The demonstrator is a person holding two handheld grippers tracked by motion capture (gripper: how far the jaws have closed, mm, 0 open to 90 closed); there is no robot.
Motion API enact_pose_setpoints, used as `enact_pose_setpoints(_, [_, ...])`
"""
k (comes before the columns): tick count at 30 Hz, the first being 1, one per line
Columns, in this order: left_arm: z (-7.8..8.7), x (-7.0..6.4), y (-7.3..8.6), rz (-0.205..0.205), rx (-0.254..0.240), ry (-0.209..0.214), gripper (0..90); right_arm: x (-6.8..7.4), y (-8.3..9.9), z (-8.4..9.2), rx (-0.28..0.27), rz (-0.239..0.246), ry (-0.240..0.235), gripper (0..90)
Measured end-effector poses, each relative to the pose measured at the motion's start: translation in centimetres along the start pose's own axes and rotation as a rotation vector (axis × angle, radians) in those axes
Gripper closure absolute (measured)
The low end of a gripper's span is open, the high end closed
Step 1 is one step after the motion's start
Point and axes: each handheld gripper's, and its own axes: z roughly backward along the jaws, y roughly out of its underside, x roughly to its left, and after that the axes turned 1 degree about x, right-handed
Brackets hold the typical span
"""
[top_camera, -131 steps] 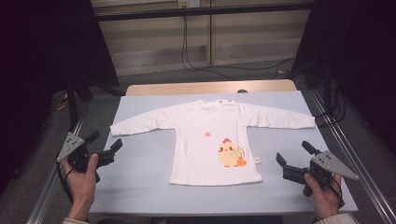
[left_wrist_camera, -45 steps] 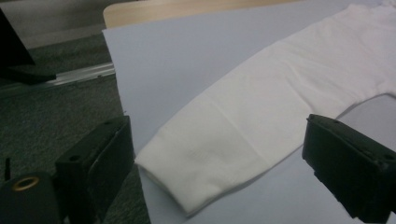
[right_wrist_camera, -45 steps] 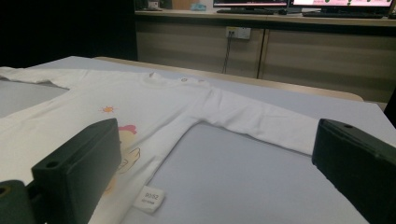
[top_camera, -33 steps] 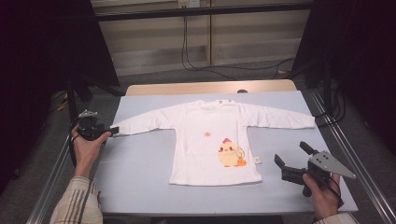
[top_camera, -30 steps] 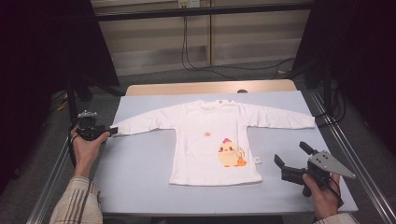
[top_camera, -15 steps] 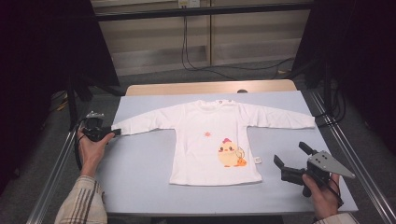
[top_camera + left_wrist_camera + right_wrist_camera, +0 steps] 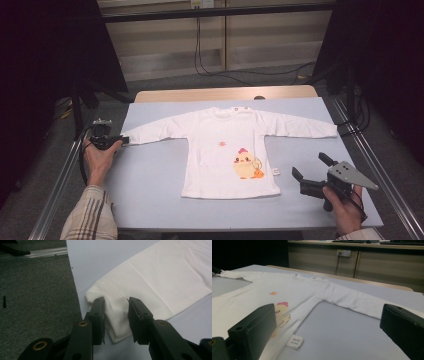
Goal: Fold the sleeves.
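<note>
The shirt (image 7: pixel 227 150) looks light and floppy; the left gripper (image 7: pixel 116 307), just closing, pinches its left cuff (image 7: pixel 110 296), a sound hold. The right gripper (image 7: pixel 310 172) gapes empty.

In the left gripper view, the left tool (image 7: pixel 116 315) stands over the cuff (image 7: pixel 110 293) of the white shirt (image 7: pixel 160 277), and whether the pads already press the bunched cloth cannot be told. The shirt's body runs off the top and right edges of that view. In the right gripper view, the small label (image 7: pixel 295 341) at the hem carries print too small to read. The hem runs off the bottom edge, behind a jaw of the right tool (image 7: pixel 329 327).
</note>
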Motion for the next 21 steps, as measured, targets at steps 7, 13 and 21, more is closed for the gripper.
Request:
enact_pose_setpoints(7, [0.05,-0.21,0.14,0.007,-0.004,0.031,83.7,0.07,-0.01,-0.04,-0.001,-0.001,-0.004,0.5])
enact_pose_setpoints(13, [0.14,0.03,0.3,0.055,-0.011,0.048,86.0,0.06,-0.02,0.02,-0.007,-0.005,0.0,0.4])
enact_pose_setpoints(21, [0.27,-0.06,0.37,0.036,-0.023,0.044,86.3,0.04,-0.03,0.02,-0.01,-0.004,0.002,0.5])
